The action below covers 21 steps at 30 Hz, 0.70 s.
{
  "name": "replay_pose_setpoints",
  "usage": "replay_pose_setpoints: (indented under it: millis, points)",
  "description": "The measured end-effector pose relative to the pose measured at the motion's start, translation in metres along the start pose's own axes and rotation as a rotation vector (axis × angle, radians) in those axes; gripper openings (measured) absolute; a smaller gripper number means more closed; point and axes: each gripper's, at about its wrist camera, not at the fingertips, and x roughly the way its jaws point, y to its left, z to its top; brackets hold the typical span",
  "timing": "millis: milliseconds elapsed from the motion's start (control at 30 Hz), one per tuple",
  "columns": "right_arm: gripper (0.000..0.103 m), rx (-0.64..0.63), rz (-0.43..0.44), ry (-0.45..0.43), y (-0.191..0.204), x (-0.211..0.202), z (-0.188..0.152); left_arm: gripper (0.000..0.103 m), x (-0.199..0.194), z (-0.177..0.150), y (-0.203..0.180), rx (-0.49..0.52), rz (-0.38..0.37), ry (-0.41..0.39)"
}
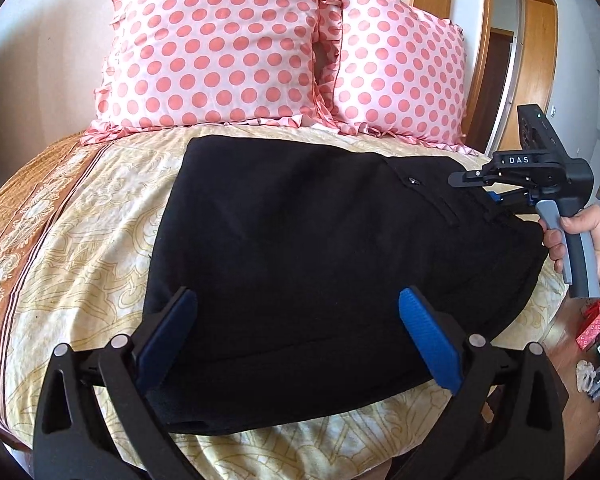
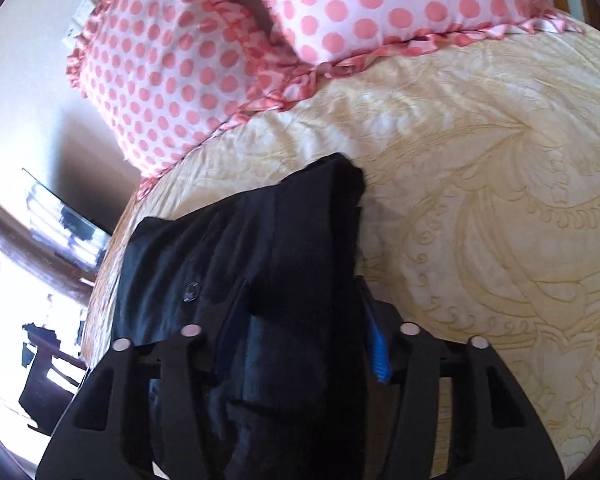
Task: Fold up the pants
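The black pants (image 1: 300,264) lie folded into a wide block on the cream patterned bedspread (image 1: 100,240). My left gripper (image 1: 298,300) hovers over their near edge, its blue fingers (image 1: 428,340) spread wide and empty. My right gripper (image 1: 496,196), held by a hand at the right, sits at the pants' right end by the pocket button. In the right wrist view the pants (image 2: 260,248) fill the gap between the right gripper's (image 2: 300,292) blue fingers (image 2: 376,344), which close on a thick fold of the fabric.
Two pink polka-dot pillows (image 1: 220,48) stand at the head of the bed, just beyond the pants. A wooden headboard (image 1: 452,8) rises behind them. The bedspread's brown border (image 1: 20,216) runs along the left. Small items lie on the floor at right (image 1: 592,328).
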Motion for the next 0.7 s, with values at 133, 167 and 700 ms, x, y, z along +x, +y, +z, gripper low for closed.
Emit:
replay_pose_setpoints:
  millis: [133,167,700]
  points:
    - [0.054,0.023,-0.002,0.017,-0.004,0.006,0.003,0.101,0.0,0.0,-0.001,0.004,0.002,0.0]
    - [0.054,0.025,0.003,0.019,-0.005,0.008,0.004,0.101,0.001,0.0,-0.001,0.004,0.001,0.001]
    - [0.02,-0.394,-0.151,-0.141,0.053,-0.011,-0.021,0.101,-0.003,0.008,0.007,-0.043,-0.032,-0.002]
